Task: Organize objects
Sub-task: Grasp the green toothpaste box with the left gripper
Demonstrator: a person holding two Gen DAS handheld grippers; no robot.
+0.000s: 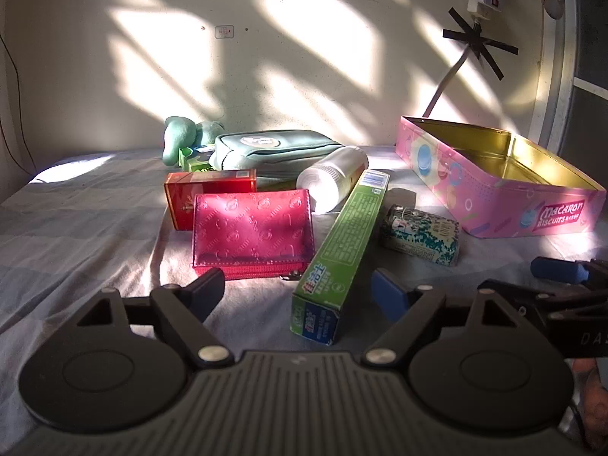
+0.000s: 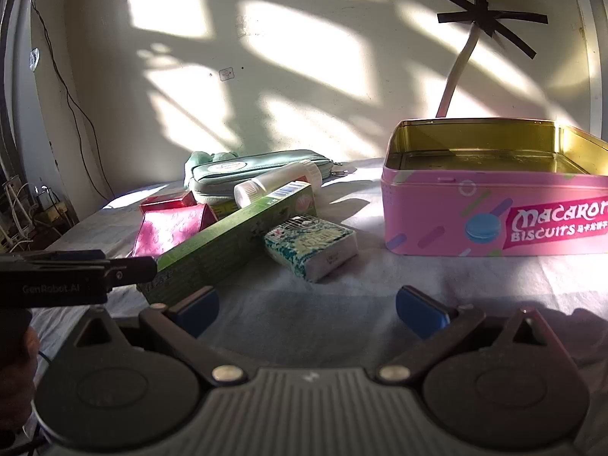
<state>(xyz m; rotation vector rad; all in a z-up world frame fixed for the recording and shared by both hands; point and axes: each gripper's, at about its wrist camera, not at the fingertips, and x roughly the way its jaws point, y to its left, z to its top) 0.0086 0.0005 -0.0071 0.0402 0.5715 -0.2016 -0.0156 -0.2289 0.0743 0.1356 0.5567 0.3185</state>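
**Hovering Over a Sunlit Clutter**

Hovering above a bed sheet [image 1: 95,220] streaked with window light, jaws of the left gripper [image 1: 300,292] parted with nothing pressed between the pads, the near end of a green toothpaste box [image 1: 342,250] lying in the gap ahead. Spread wide beside it, the right gripper [image 2: 307,306], empty, aimed at bare sheet in front of a pink biscuit tin [image 2: 475,212]. Standing open at the right of the pile, lid off, gilt inside bare. Heaped to the tin's left: a magenta wallet [image 1: 252,231] leaning against a red box [image 1: 209,190], the toothpaste box slanting across the middle, a white bottle [image 1: 330,182] on its side touching the toothpaste box's far end, a teal pouch [image 1: 266,152] behind. Resting just beside the toothpaste box, between it and the tin, a small patterned tissue pack [image 1: 420,233]. Tucked at the back against the wall [image 1: 304,57], a green plush toy [image 1: 182,136]. Taped to that wall, a cable under crossed black strips [image 1: 477,43].
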